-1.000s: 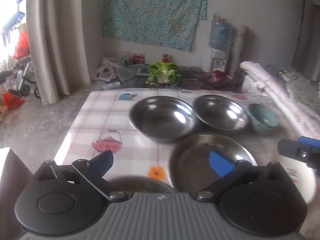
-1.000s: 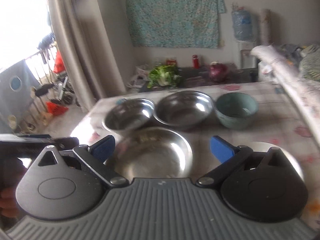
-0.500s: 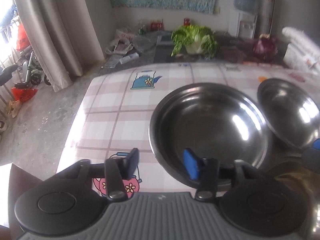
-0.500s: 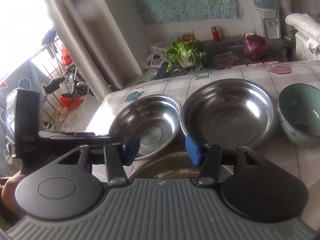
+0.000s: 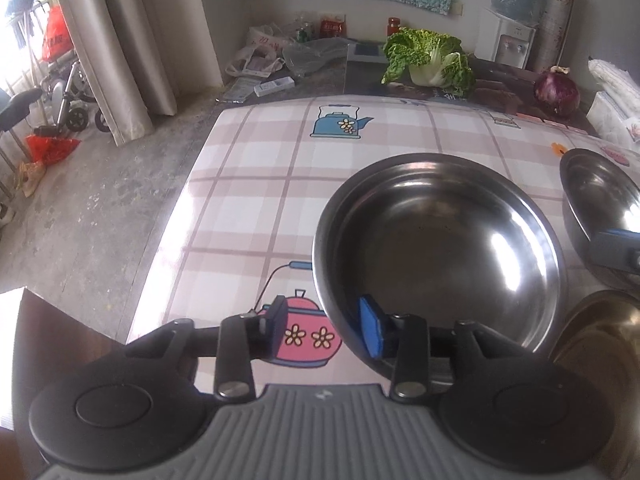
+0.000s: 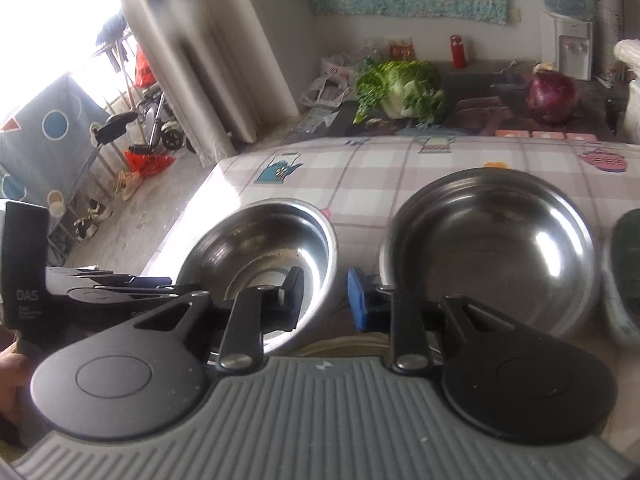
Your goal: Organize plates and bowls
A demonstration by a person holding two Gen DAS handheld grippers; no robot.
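Observation:
A steel bowl (image 5: pixel 440 248) sits on the checked tablecloth. My left gripper (image 5: pixel 324 328) is open with its jaws either side of this bowl's near-left rim, the right pad inside the bowl. A second steel bowl (image 6: pixel 492 244) stands to its right, also at the right edge of the left wrist view (image 5: pixel 596 196). My right gripper (image 6: pixel 324 296) is open, its jaws straddling the right rim of the left bowl (image 6: pixel 260 256), with the blue pad between the two bowls. A steel plate (image 5: pixel 596 332) lies at the near right. A green bowl (image 6: pixel 624 272) shows at the far right.
The table's left edge (image 5: pixel 176 208) drops to a concrete floor. Behind the table a dark counter holds a cabbage (image 5: pixel 428 60), a red onion (image 5: pixel 556 92) and bags. A water dispenser (image 5: pixel 512 40) stands at the wall. A curtain (image 5: pixel 112 40) hangs left.
Both grippers moved forward and down toward the bowls and their jaws narrowed. The left one now straddles the left bowl's rim; the right one sits between the two bowls.

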